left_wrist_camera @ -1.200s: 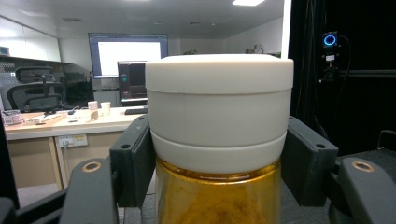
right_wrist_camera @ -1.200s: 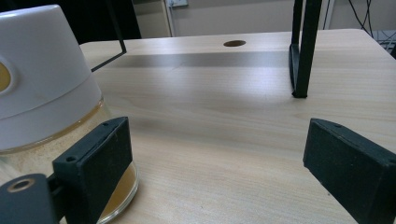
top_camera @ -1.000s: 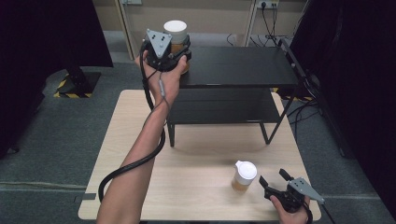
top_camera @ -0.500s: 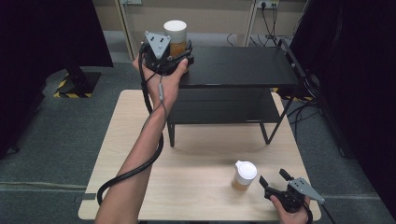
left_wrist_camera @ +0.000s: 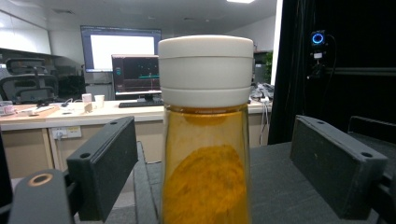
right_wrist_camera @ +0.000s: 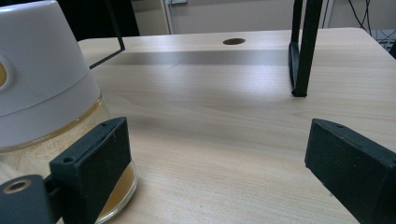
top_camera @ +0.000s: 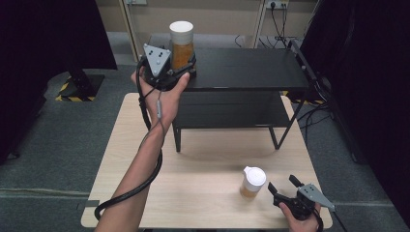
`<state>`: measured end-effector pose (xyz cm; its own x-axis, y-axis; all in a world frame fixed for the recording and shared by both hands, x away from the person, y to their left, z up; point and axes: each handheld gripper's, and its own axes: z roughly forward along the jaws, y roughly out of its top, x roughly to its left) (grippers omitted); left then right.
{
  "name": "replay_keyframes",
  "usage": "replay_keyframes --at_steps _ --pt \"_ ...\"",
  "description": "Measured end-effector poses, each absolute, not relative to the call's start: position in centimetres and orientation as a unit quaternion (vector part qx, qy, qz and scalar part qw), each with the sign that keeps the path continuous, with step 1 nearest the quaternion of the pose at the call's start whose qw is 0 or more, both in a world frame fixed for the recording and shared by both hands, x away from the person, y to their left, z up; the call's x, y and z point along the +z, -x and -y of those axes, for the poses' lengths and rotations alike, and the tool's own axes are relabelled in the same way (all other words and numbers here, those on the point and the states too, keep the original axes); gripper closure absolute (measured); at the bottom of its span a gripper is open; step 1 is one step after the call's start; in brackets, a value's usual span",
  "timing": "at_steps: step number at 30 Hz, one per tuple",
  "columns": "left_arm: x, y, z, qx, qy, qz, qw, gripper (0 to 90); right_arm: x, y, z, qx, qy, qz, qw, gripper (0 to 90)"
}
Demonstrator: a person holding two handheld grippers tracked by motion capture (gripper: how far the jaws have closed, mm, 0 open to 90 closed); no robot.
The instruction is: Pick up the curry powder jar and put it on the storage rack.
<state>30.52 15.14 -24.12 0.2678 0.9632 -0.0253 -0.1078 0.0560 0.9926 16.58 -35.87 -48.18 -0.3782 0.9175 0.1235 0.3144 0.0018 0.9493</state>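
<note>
Found the left tool (top_camera: 183, 68) up at the near left corner of the black shelf (top_camera: 241, 67), carried in the left hand (top_camera: 167, 89). Had just been opening its jaws there. Left them wide apart around the tall amber jar (top_camera: 182, 46), one to each side. Showed clear gaps to the glass in the left gripper view, so pressed on nothing and held nothing. Saw that jar upright on the shelf's top board, capped with a white lid (top_camera: 181, 26), close to the board's left end.

Found the right tool (top_camera: 282, 183) low over the near right part of the pale wooden tabletop (top_camera: 203, 159), in the right hand (top_camera: 302, 222). Kept its jaws spread as well, with only bare wood between them. Saw the short jar (top_camera: 253, 182), white-capped with an amber fill, upright on the tabletop just beside that tool's left jaw and outside the gap; could not tell whether touching. Stood well apart from the tall jar, with the shelf's lower board and legs between.
</note>
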Motion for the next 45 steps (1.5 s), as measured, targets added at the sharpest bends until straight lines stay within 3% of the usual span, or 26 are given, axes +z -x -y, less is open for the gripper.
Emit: replay_keyframes --at_steps 13,45 --pt "-26.9 -27.0 -15.8 0.451 -0.502 -0.395 0.624 14.3 -48.2 -16.6 35.8 0.521 -0.477 -0.645 0.291 7.0" --pt "-34.7 -23.0 -15.4 0.422 -0.534 -0.375 0.629 13.4 -48.2 -16.5 35.7 0.519 -0.477 -0.646 0.293 7.0"
